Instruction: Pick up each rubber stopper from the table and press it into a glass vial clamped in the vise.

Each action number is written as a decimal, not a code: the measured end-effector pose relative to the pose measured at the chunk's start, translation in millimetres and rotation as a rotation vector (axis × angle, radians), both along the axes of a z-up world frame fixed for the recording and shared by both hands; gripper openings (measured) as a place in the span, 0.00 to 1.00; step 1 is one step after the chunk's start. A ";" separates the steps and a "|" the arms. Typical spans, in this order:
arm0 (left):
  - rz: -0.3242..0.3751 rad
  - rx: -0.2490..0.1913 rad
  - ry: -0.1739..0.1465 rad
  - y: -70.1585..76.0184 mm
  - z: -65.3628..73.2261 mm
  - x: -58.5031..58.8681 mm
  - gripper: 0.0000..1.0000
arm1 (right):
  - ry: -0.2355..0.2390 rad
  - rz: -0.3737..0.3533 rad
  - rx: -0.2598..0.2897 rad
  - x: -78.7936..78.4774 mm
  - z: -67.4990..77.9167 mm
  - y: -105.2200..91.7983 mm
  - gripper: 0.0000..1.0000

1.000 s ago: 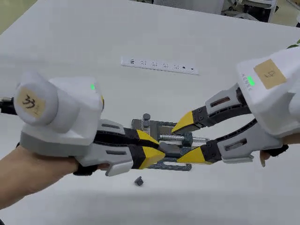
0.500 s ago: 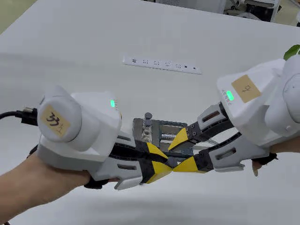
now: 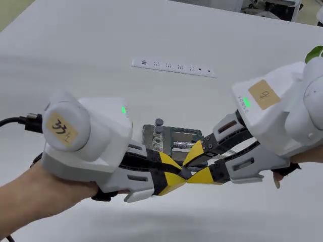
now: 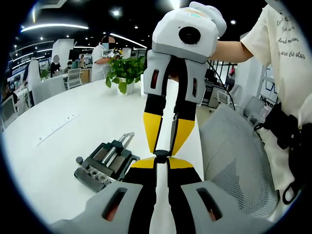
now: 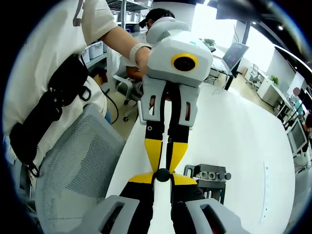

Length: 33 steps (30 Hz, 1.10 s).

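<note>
Fingers (image 3: 169,161) of my left gripper (image 3: 181,174) and right gripper (image 3: 188,175) are narrow, tip to tip, both pinching one rubber stopper (image 4: 161,154) just beside the vise (image 3: 176,135). I judge the risk to be a mistimed release or opposing pull, which would drop or flick the stopper away.

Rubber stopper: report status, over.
Left gripper and right gripper tip to tip, both shut on the rubber stopper. Vise just beyond, one vial already stoppered. Nothing between.

Crossed jaws hide half the vise (image 3: 174,135); in front of it, the stopper (image 5: 163,175) at their tips is a speck, its holder unclear.
</note>
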State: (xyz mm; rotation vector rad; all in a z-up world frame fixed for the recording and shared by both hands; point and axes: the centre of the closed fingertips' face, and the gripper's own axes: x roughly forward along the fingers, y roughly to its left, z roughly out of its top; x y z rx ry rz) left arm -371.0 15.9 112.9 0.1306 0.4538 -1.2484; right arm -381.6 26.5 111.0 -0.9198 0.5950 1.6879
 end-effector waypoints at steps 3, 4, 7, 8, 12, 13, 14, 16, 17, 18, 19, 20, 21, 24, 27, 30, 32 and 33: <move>-0.003 0.008 -0.007 0.5 -1.3 0.8 0.03 | -0.005 0.002 -0.006 0.2 -0.9 -0.2 0.07; -0.003 0.008 -0.004 0.3 -1.5 0.6 0.03 | -0.003 0.002 -0.009 0.0 -1.1 -0.4 0.07; -0.005 0.006 -0.004 0.2 -2.0 0.0 0.03 | -0.006 0.012 -0.014 -0.7 -1.3 -0.7 0.07; -0.005 0.005 -0.004 0.2 -2.1 -0.3 0.03 | -0.002 0.009 -0.016 -0.7 -1.3 -0.7 0.07; -0.008 0.006 -0.014 -0.8 -1.8 -1.7 0.03 | 0.016 0.001 -0.023 -1.1 -1.4 -0.3 0.06; -0.007 0.006 -0.010 -0.6 -2.1 -1.9 0.03 | 0.017 0.003 -0.026 -1.4 -1.6 -0.3 0.06; -0.008 0.007 -0.013 -0.4 -2.6 -1.7 0.03 | 0.018 0.004 -0.030 -1.5 -1.8 -0.1 0.06; -0.007 0.007 -0.011 -0.7 -2.9 -2.0 0.03 | 0.019 0.008 -0.035 -1.7 -2.2 -0.1 0.06; -0.004 0.007 -0.009 -0.4 -3.4 -1.8 0.03 | 0.018 0.009 -0.038 -1.5 -2.5 0.1 0.06; -0.004 0.009 -0.011 -0.1 -3.7 -1.5 0.03 | 0.018 0.009 -0.039 -1.4 -2.8 0.2 0.06; -0.006 0.010 -0.014 0.0 -4.2 -1.7 0.03 | 0.021 0.009 -0.041 -1.6 -3.1 0.3 0.06; -0.007 0.011 -0.012 -0.1 -4.5 -2.0 0.03 | 0.025 0.010 -0.042 -2.1 -3.4 0.3 0.06; -0.007 0.011 -0.013 0.0 -4.9 -2.0 0.03 | 0.026 0.010 -0.043 -2.1 -3.7 0.3 0.06; -0.008 0.013 -0.014 0.1 -5.8 -2.1 0.04 | 0.028 0.013 -0.045 -2.4 -4.4 0.6 0.06; -0.004 0.017 -0.012 0.6 -7.5 -1.5 0.04 | 0.028 0.018 -0.050 -2.0 -5.6 0.8 0.06; 0.019 0.031 -0.028 3.6 -10.4 3.5 0.16 | 0.022 0.018 -0.061 0.6 -7.6 -0.4 0.06; 0.046 0.048 -0.046 7.7 -13.7 9.5 0.34 | 0.021 0.012 -0.065 3.2 -9.0 -1.5 0.06; 0.058 0.055 -0.048 9.7 -15.3 11.7 0.38 | 0.021 0.012 -0.068 4.1 -9.6 -2.2 0.06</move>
